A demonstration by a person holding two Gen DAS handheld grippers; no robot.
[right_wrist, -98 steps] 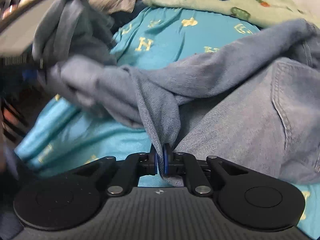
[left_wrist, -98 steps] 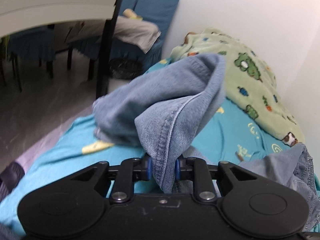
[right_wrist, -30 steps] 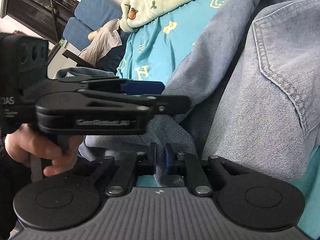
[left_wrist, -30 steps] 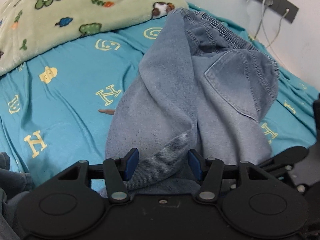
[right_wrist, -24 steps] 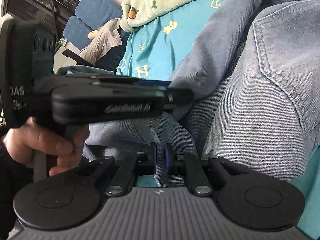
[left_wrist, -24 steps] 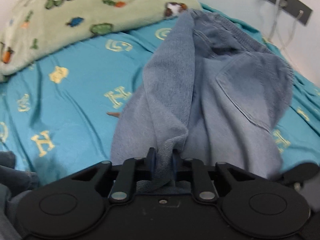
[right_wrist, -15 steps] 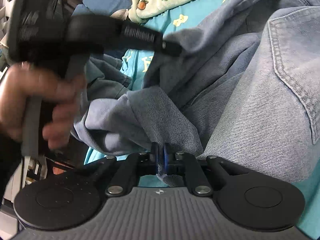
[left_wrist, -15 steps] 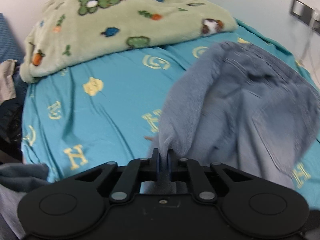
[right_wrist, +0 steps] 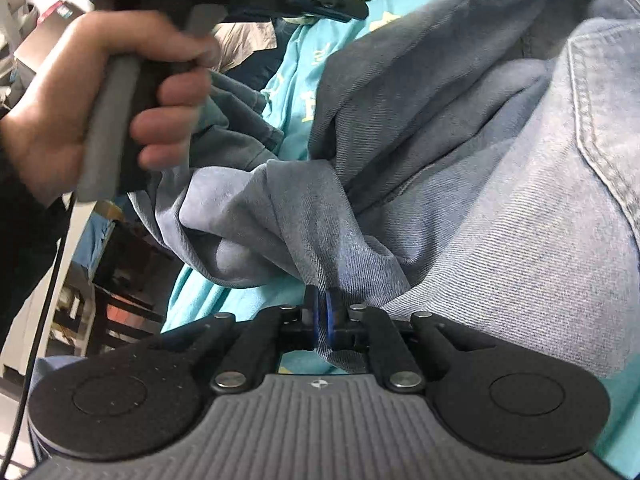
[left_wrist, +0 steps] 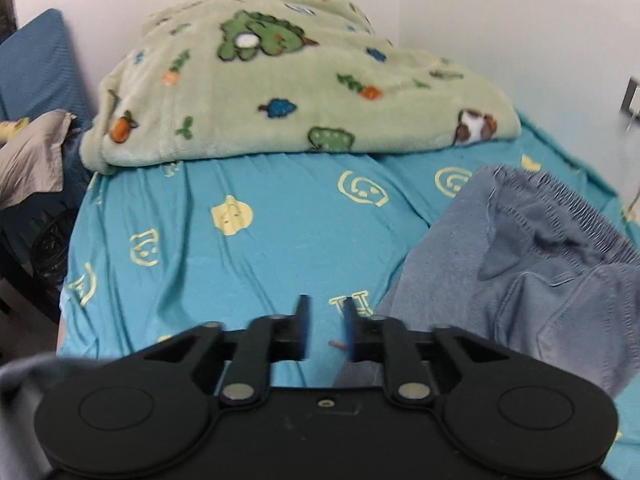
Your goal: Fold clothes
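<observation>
Right claw [right_wrist: 322, 312]: clamped on a fold of the jeans [right_wrist: 500, 208]. Left claw [left_wrist: 325, 328]: opening, nothing between its pads. Jeans lay rumpled on the bed [left_wrist: 260, 264]. Judged soft, fairly heavy denim; best gripped at waistband or hem.

jeans [left_wrist: 532, 264]: cut off at right edge | wall plate [left_wrist: 632, 94]: cut off | hand [right_wrist: 104, 96]: motion-blurred

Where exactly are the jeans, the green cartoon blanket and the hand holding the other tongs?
jeans [right_wrist: 520, 240]: right wrist view, pale denim below the back pocket.
green cartoon blanket [left_wrist: 280, 92]: left wrist view, middle of its top.
hand [right_wrist: 120, 100]: right wrist view, knuckles around the grey handle.
</observation>
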